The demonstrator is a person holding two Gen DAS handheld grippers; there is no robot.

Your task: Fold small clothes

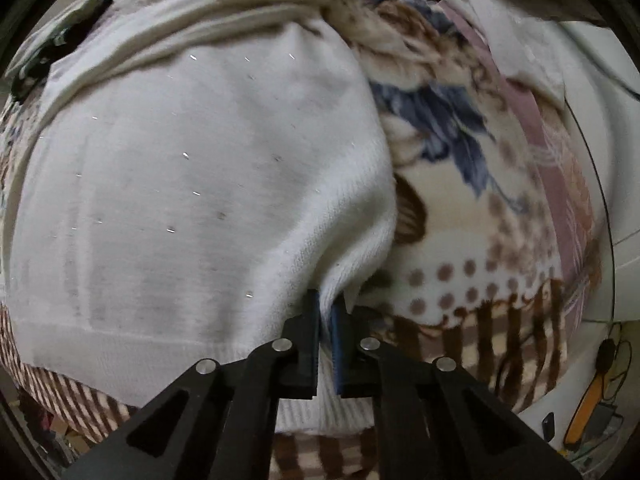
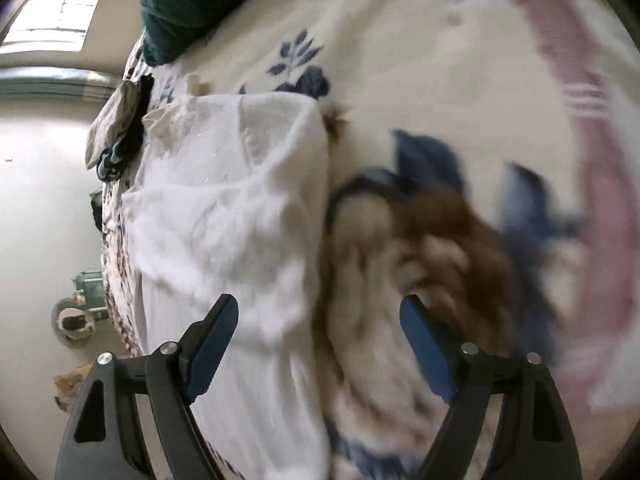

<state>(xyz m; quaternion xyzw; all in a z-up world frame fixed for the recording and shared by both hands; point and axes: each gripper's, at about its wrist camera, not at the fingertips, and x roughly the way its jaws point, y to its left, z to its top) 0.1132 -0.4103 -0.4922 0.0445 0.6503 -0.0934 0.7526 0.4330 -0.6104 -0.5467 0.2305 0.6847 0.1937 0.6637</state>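
A white knit sweater [image 1: 192,184] lies spread on a patterned blanket [image 1: 480,240]. My left gripper [image 1: 326,304] is shut on the sweater's lower right corner by the ribbed hem. In the right wrist view the same sweater [image 2: 232,216] lies folded over on the blanket [image 2: 440,80]. My right gripper [image 2: 320,312] is open and empty, its blue pads above the sweater's right edge. That view is blurred by motion.
A dark teal cloth [image 2: 188,4] and a small pile of other clothes [image 2: 116,132] lie at the far end of the bed. The blanket's edge and pale floor [image 2: 44,200] are on the left. An orange-handled item [image 1: 588,404] lies on the floor at the right.
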